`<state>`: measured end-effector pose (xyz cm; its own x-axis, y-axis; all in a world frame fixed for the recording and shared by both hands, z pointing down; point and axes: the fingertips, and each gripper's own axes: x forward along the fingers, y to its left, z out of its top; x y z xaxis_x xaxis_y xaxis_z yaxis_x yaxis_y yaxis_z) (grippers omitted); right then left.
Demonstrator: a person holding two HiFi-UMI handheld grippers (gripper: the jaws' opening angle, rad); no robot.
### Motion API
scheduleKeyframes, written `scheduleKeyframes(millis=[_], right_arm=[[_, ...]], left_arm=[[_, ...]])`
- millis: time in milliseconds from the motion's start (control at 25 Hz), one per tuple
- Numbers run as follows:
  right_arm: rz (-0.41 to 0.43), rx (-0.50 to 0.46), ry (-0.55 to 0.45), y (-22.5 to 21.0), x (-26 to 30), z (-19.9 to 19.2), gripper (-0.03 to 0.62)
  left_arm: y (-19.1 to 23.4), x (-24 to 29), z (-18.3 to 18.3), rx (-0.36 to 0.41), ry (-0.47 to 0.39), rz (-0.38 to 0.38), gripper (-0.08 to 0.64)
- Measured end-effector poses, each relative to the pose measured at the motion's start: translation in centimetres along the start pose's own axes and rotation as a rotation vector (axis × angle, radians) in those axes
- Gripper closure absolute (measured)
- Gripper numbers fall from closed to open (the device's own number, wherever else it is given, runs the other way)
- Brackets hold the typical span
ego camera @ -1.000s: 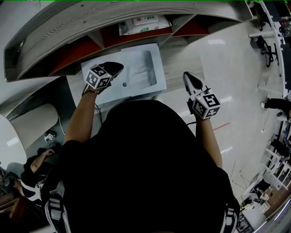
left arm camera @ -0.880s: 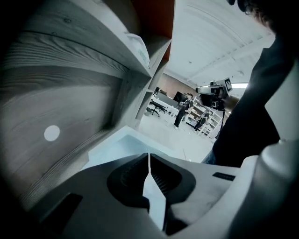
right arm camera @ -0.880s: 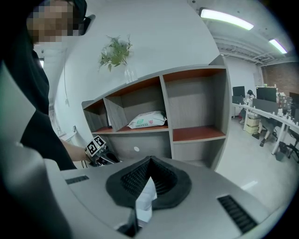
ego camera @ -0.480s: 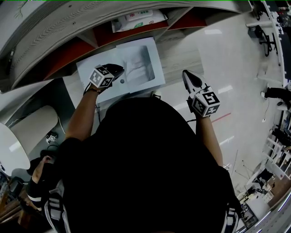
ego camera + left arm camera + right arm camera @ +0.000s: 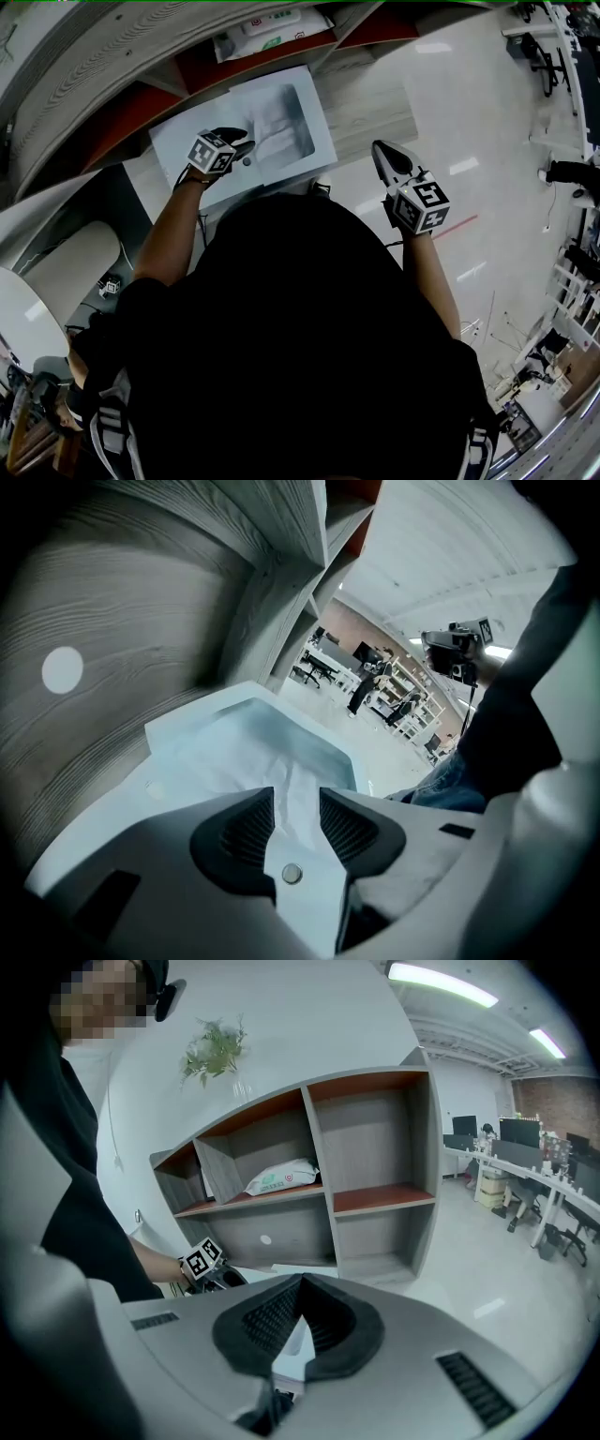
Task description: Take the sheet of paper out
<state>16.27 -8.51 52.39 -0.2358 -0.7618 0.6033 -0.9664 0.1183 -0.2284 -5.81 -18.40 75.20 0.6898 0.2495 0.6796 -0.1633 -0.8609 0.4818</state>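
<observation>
**A:** Where's the sheet of paper [image 5: 286,772]?

**B:** It's lying creased in the hollow of the white tray [image 5: 192,726]. The tray stands out in front of the grey shelf unit [image 5: 375,1147]. In the head view it sits at about eleven o'clock from the middle of the picture.

**A:** And the left gripper [image 5: 297,795]?

**B:** It's tilted down over the tray's near edge. Its jaws have just been opening and now stand well apart. The sheet shows in the gap between them, toward twelve o'clock, but neither pad presses on it (so nothing is gripped).

**A:** The right gripper [image 5: 300,1283]?

**B:** Its tips are closed together and it holds nothing. In the head view it hangs over the pale floor at roughly three o'clock from the tray, well apart from it.

**A:** What does its own view show?

**B:** The shelf unit is at twelve o'clock. A white pack [image 5: 277,1177] lies in one compartment at about eleven, and a small plant [image 5: 214,1049] stands on top. The left gripper's marker cube is toward nine o'clock.
</observation>
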Motion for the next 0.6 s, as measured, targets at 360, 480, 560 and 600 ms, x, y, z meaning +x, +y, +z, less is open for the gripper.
scheduleKeyframes(millis=[360, 480, 560, 600], right_arm=[[-0.039, 0.028, 0.043, -0.7, -0.4, -2.1, 0.58], [-0.047, 0.03, 0.045, -0.7, -0.7, -2.3, 0.58], [-0.052, 0.033, 0.048, -0.8, -0.9, -2.4, 0.58], [-0.055, 0.035, 0.051, -0.9, -1.1, -2.6, 0.58]], left_arm=[[1.7, 2.7, -1.4, -0.037, 0.056, 0.026, 0.396], [1.9, 3.6, -1.9, -0.044, 0.076, 0.032, 0.396], [2.2, 4.1, -2.2, -0.056, 0.086, 0.046, 0.394], [2.4, 4.4, -2.3, -0.061, 0.09, 0.054, 0.394]])
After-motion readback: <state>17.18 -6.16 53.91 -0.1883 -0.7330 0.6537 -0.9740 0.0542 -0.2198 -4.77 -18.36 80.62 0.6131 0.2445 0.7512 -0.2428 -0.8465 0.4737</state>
